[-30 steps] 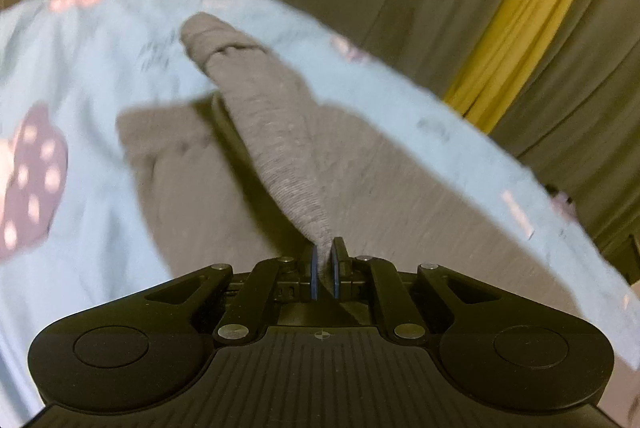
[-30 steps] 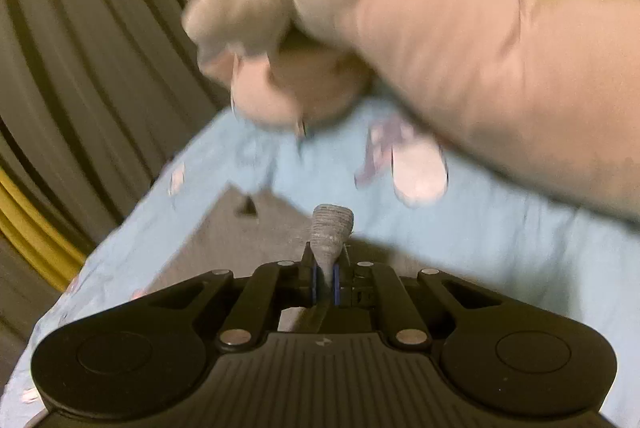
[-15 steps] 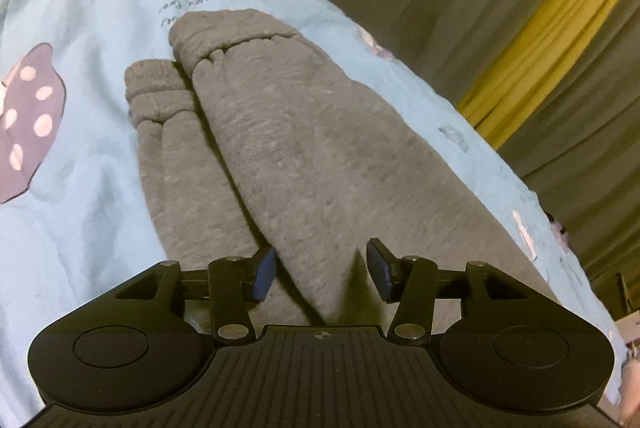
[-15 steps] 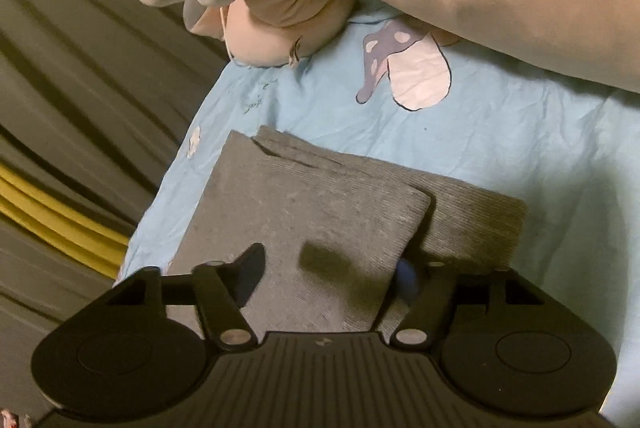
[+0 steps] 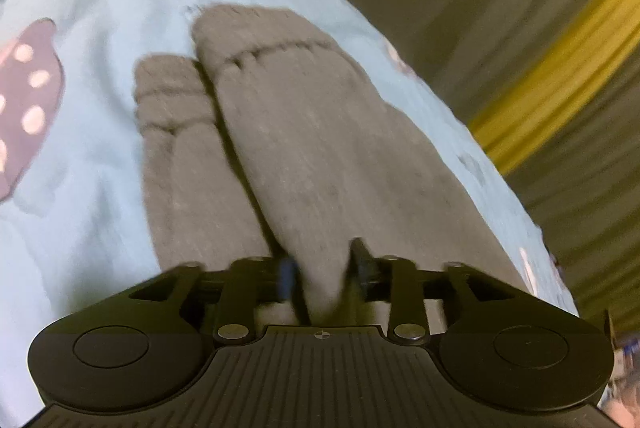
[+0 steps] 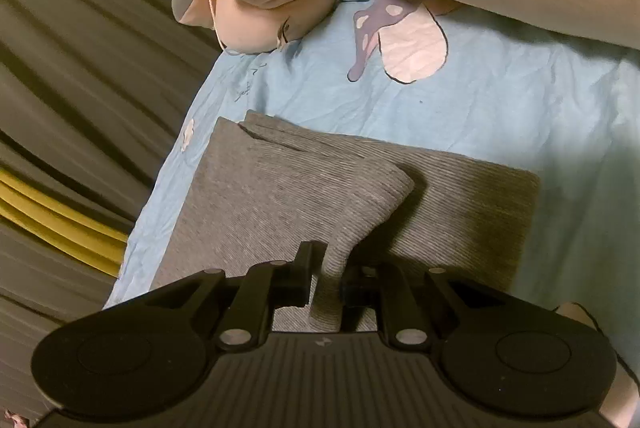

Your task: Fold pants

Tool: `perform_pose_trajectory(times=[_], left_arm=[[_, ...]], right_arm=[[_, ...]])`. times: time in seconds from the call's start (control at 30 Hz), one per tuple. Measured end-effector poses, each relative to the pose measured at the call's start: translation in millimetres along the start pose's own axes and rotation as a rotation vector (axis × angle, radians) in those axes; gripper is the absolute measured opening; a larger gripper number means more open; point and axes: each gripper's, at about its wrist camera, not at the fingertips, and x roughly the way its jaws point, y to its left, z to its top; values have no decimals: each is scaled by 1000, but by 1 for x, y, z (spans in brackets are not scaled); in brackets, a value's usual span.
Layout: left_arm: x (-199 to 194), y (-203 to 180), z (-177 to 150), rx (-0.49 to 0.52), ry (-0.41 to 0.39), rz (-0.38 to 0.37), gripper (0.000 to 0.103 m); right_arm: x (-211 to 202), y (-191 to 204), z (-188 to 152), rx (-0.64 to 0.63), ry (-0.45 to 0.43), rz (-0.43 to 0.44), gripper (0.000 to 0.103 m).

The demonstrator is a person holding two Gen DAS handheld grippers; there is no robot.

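1. Left black two-finger gripper [image 5: 323, 274]: its jaws have just been closing and stand part-way in, with a raised ridge of the grey knitted pants [image 5: 304, 156] between them. The view is blurred, so whether the pads press the cloth cannot be told.
2. Right black two-finger gripper [image 6: 326, 278]: its jaws have just been closing and stand narrow, pinching a fold of the same pants [image 6: 280, 196].
3. The pants lie ahead of both grippers on the pale blue printed bedsheet [image 6: 520, 100]. In the left wrist view, two ribbed cuffs lie side by side at the far end.
4. Beyond the right gripper, a pink plush toy [image 6: 264, 4] lies on the sheet.
5. To the right gripper's left hang olive pleated curtains [image 6: 80, 76] with a yellow stripe [image 6: 52, 216].
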Motion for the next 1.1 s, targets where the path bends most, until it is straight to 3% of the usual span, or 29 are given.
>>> perform_pose_trajectory(times=[0.07, 0.13, 0.2, 0.23, 0.27, 0.3, 0.33, 0.37, 0.4, 0.6, 0.7, 0.8, 0.9, 0.93, 1.0, 1.07, 1.1], left_arm=[[1, 3, 4, -15, -21, -4, 55], [5, 3, 8, -25, -7, 0, 52], [9, -3, 13, 1, 13, 17, 35], [10, -5, 14, 16, 24, 24, 17], [10, -8, 17, 27, 38, 24, 15], [7, -11, 19, 35, 35, 25, 15], [2, -15, 20, 47, 25, 17, 14], [-3, -18, 23, 56, 14, 3, 13], [-11, -21, 27, 58, -2, -18, 13], [-49, -13, 34, 12, -42, -130, 12], [-42, 4, 20, 27, -9, -69, 12], [-22, 23, 5, -9, 68, 6, 12], [-21, 23, 0, 6, 52, 13, 17], [-24, 19, -1, 31, 42, 25, 23], [-26, 9, 1, 96, 10, 64, 40], [-28, -1, 0, 155, -16, 116, 72], [-34, -3, -1, 175, -40, 170, 80]], right_arm=[[0, 1, 0, -6, -2, 5, 19], [1, 4, -1, -26, -5, 11, 33], [1, 9, -2, -46, -9, 33, 45], [1, 13, -2, -52, -7, 28, 45], [2, 16, 0, -57, 3, 11, 45], [3, 20, 2, -62, 14, -7, 39], [4, 23, 5, -75, 26, -32, 22], [4, 28, 9, -94, 36, -57, 11], [2, 31, 14, -110, 38, -75, 5], [-58, 34, 40, -207, -115, 1, 5], [-67, 25, 40, -285, -125, -70, 5], [-45, 13, 33, -341, -30, -174, 5], [-31, 12, 22, -408, -4, -239, 6], [-30, 15, 20, -426, -14, -245, 6], [-28, 22, 17, -477, -28, -268, 6], [-25, 27, 15, -539, -37, -307, 15], [-24, 29, 15, -568, -54, -344, 26]])
